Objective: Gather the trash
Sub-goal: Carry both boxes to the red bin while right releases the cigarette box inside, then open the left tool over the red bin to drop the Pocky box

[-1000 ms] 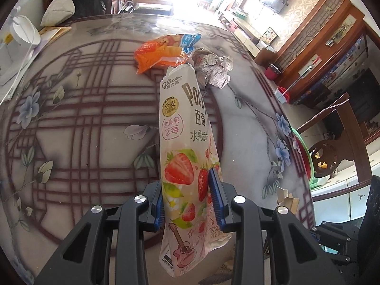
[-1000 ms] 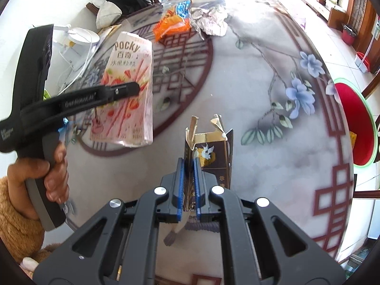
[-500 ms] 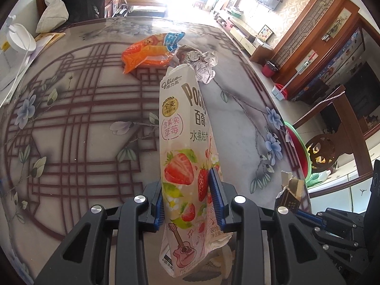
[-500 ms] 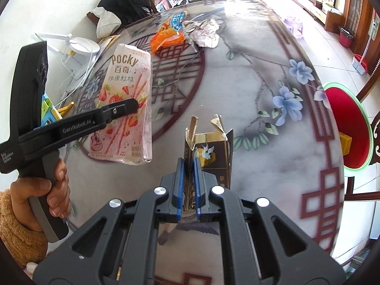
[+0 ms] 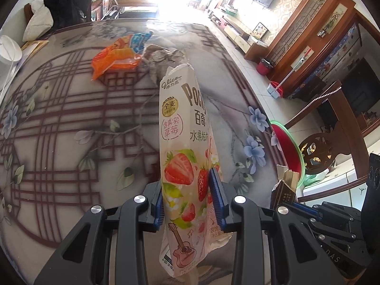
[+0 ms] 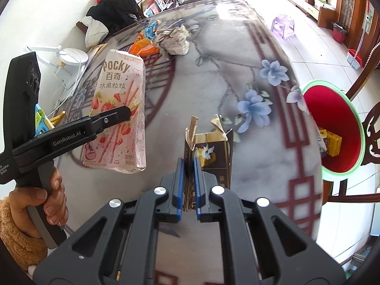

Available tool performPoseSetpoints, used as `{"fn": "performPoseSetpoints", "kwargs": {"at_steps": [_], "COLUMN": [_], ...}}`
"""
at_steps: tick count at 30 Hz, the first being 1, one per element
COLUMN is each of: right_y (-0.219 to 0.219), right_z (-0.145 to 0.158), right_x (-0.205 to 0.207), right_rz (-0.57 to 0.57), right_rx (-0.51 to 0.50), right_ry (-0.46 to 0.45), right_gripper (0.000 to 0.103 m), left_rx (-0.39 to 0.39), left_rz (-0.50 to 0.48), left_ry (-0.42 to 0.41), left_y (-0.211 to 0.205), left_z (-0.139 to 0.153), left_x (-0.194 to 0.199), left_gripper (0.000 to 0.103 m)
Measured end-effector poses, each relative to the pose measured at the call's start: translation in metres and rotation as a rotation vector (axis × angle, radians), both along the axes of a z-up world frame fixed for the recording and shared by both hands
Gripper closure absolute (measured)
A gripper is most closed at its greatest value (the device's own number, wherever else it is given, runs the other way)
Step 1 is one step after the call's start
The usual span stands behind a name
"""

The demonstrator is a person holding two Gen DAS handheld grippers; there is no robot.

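My left gripper is shut on a pink Pocky box, held upright above the patterned table; the right wrist view shows the same box to the left. My right gripper is shut on a torn dark carton, whose top also shows in the left wrist view. A red bin with a green rim stands on the floor past the table's right edge, with a yellow pack inside. An orange wrapper and crumpled paper lie at the far side of the table.
A white lamp with its cord and a wooden frame sit at the table's far left. A person's hand in a fuzzy brown sleeve holds the left gripper's handle. A wooden chair, a purple stool and cabinets stand to the right.
Both grippers, still holding the box and the carton, have moved towards the table's right edge. The red bin now shows larger and closer in both views.
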State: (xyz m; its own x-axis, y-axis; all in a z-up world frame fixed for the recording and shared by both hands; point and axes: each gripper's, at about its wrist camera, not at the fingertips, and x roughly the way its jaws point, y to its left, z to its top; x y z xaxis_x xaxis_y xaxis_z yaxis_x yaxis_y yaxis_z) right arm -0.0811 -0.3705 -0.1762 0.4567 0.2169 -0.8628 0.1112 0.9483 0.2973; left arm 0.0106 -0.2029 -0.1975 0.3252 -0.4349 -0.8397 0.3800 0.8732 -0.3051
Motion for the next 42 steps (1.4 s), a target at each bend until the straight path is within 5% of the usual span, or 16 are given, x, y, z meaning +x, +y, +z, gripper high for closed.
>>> {"fn": "performPoseSetpoints", "kwargs": {"at_steps": [15,23,25,26,27,28,39,42], "right_y": [-0.147,-0.206,-0.215,-0.219,-0.223,-0.225,-0.267,-0.275], "right_z": [-0.007,-0.010,-0.009,-0.009,-0.008,-0.007,0.005,0.009], "right_x": [-0.006,-0.003,0.000,0.001,0.001,-0.001,-0.063,-0.080], "right_rz": [-0.263,-0.343,-0.348,-0.348,-0.358,-0.379,-0.587,-0.639], "right_rx": [-0.037,-0.076,-0.072,-0.076,-0.087,-0.105,-0.141,-0.153], "right_ry": [0.014,0.004,-0.007,-0.008,-0.007,-0.014,-0.044,-0.047], "right_gripper": [0.095,0.094,0.089,0.069,0.035,0.027,0.027,0.027], "left_rx": [0.014,0.018,0.024,0.026,0.026,0.025,0.010,0.010], "left_rz": [-0.055,-0.170,-0.203,-0.218,-0.236,-0.251,-0.454,-0.480], "left_ry": [0.002,-0.028,-0.027,-0.024,-0.022,-0.022,-0.094,-0.119], "left_y": [-0.071,-0.128,-0.141,-0.147,-0.156,-0.162,-0.255,-0.273], "left_z": [0.005,0.017,0.018,0.018,0.018,0.019,0.032,0.036], "left_x": [-0.001,-0.011,-0.014,-0.015,-0.016,-0.016,-0.026,-0.029], "left_gripper": [0.072,0.072,0.072,0.072,0.072,0.072,0.072,0.064]}}
